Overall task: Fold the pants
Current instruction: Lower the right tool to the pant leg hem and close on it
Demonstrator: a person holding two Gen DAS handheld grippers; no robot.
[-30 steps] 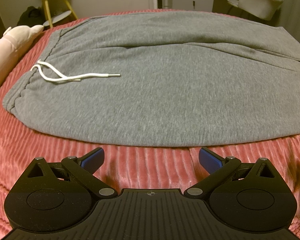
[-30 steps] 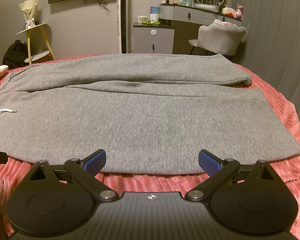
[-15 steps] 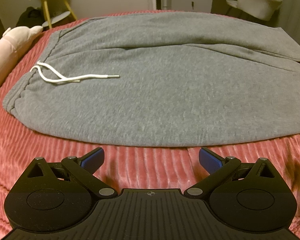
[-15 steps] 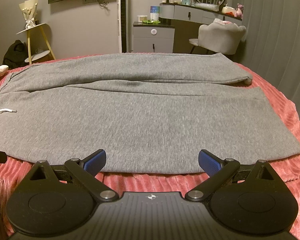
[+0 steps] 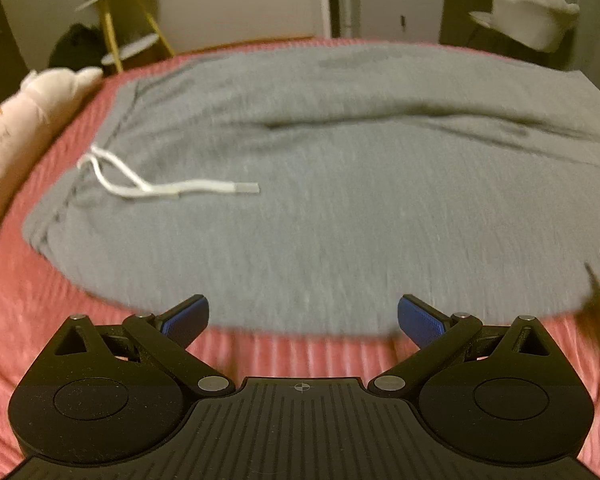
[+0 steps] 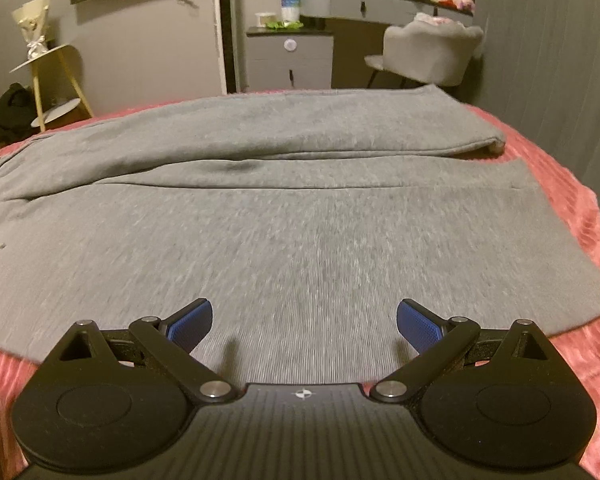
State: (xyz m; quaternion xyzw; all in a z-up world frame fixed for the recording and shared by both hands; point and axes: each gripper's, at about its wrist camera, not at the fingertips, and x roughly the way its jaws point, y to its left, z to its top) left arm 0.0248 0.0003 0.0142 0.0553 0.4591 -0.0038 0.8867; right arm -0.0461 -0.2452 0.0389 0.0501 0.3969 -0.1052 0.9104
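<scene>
Grey sweatpants [image 5: 340, 200] lie flat across a pink ribbed bedspread [image 5: 40, 320], waistband at the left with a white drawstring [image 5: 160, 188], legs running right [image 6: 340, 220]. The far leg lies partly over the near one, its cuff at the right [image 6: 488, 140]. My left gripper [image 5: 303, 316] is open and empty, fingertips at the near edge of the pants by the hip. My right gripper [image 6: 304, 320] is open and empty, fingertips over the near leg's edge.
A pale plush pillow [image 5: 20, 128] lies left of the waistband. Past the bed stand a yellow side table [image 6: 56, 84], a grey cabinet [image 6: 290, 60], a dressing table and a padded chair [image 6: 428, 52]. The bed edge drops off at the right [image 6: 580, 216].
Both grippers have moved forward toward the pants; their fingertips now reach the near edge of the fabric. Both stay open. The pants have not moved.
</scene>
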